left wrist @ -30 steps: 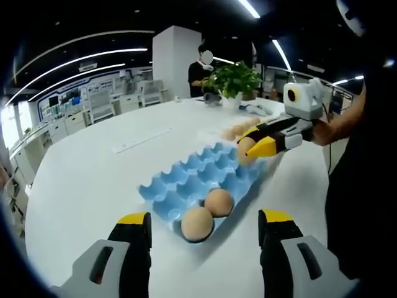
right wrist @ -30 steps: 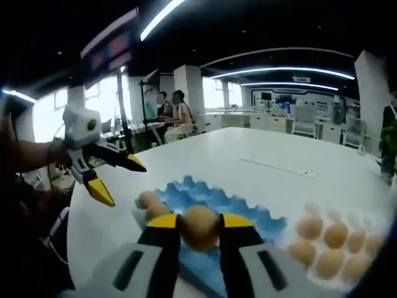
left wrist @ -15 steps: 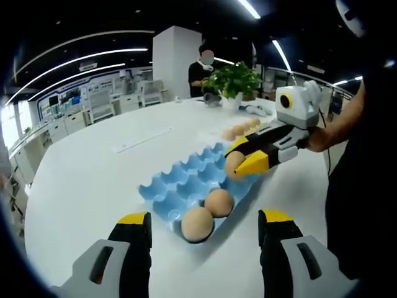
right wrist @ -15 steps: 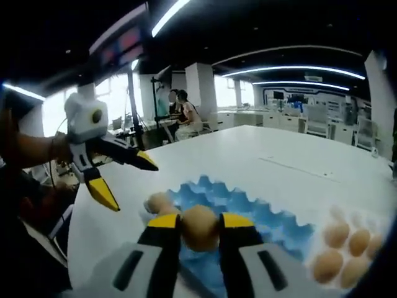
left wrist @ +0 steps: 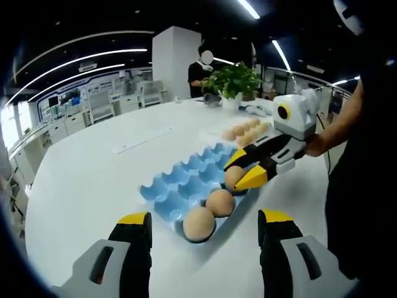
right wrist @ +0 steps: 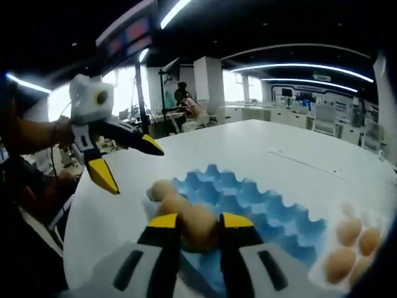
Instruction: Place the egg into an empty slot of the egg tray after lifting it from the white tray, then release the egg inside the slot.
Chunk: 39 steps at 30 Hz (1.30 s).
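Note:
A blue egg tray (left wrist: 180,180) lies on the white table, with two brown eggs (left wrist: 198,223) in its near slots. My right gripper (left wrist: 240,171) reaches in from the right, shut on a third egg (left wrist: 232,178), low over the slot beside those two. In the right gripper view the held egg (right wrist: 198,225) sits between my right gripper's (right wrist: 200,220) jaws, just above the blue tray (right wrist: 260,205). My left gripper (left wrist: 205,218) stands open in front of the tray, holding nothing. It hangs open at the upper left of the right gripper view (right wrist: 133,169).
Several more eggs (left wrist: 246,129) lie on the white tray (right wrist: 317,266) beyond the blue one. A potted plant (left wrist: 234,79) stands at the table's far end, with a person (left wrist: 200,71) behind it. A long white strip (left wrist: 141,140) lies left of the tray.
My right gripper has carried the egg from the blue tray's far end down toward the near slots beside the two eggs. The left gripper has stayed put.

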{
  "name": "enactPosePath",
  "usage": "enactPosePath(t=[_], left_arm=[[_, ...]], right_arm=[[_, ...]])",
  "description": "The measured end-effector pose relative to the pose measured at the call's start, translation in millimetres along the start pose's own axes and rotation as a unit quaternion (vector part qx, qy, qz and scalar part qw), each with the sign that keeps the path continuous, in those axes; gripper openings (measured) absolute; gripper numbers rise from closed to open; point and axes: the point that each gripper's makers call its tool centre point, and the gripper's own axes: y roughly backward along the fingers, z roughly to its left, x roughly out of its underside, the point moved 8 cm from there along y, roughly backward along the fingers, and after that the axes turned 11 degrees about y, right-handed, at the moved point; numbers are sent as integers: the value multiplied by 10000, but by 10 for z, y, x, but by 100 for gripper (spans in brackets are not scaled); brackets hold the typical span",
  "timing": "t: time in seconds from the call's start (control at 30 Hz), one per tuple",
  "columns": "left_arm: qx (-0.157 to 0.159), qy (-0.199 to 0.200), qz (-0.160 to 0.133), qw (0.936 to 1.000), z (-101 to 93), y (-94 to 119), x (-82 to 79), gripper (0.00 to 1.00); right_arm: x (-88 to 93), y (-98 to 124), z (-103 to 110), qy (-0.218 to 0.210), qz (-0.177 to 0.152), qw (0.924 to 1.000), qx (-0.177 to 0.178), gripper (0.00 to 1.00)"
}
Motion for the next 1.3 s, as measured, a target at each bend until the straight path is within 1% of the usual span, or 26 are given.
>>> enactPosePath(t=[0.2,0.27,0.33,0.43,0.47,0.53,0.6,0.77,0.97,1.07,1.13,1.17,1.2,1.23,1.3], left_arm=[[-2,5,-12,10000,15,7,-6,70],[-10,-16,-5,10000,20,7,-6,69],[-15,-5,-13,10000,23,6,-7,69],[-6,-14,-14,10000,25,5,-9,69],[-4,-31,-1,10000,25,5,-9,69],[-3,-26,-4,10000,23,3,-13,69],[-11,-22,-18,10000,18,6,-21,69],[-21,-36,1,10000,1,5,-19,69],[-39,-49,-18,10000,-15,12,-32,69],[-45,-53,-29,10000,-20,14,-35,69],[-56,-59,-30,10000,-28,14,-38,69],[-55,-61,-33,10000,-33,13,-40,69],[-56,-63,-34,10000,-39,11,-42,69],[-58,-69,-40,10000,-42,10,-44,69],[-58,-75,-40,9999,-47,9,-47,69]], right_arm=[[37,-13,28,34,25,10000,-69,24],[43,-21,39,180,14,9998,-55,24],[44,-24,39,183,0,9998,-65,24],[59,-31,52,383,-28,9992,-72,24],[64,-29,51,625,-29,9980,-83,24],[76,-26,72,617,-19,9981,-73,25],[75,-14,61,511,-48,9987,-66,25],[91,4,60,611,-118,9980,-66,25],[123,89,62,816,-68,9966,-29,24],[130,145,67,813,-47,9967,4,23],[154,203,39,651,-53,9978,84,23],[181,228,23,607,17,9981,126,24],[196,258,6,545,-54,9984,153,24],[207,282,-7,507,-22,9986,150,25],[217,363,-9,404,50,9988,267,22]])
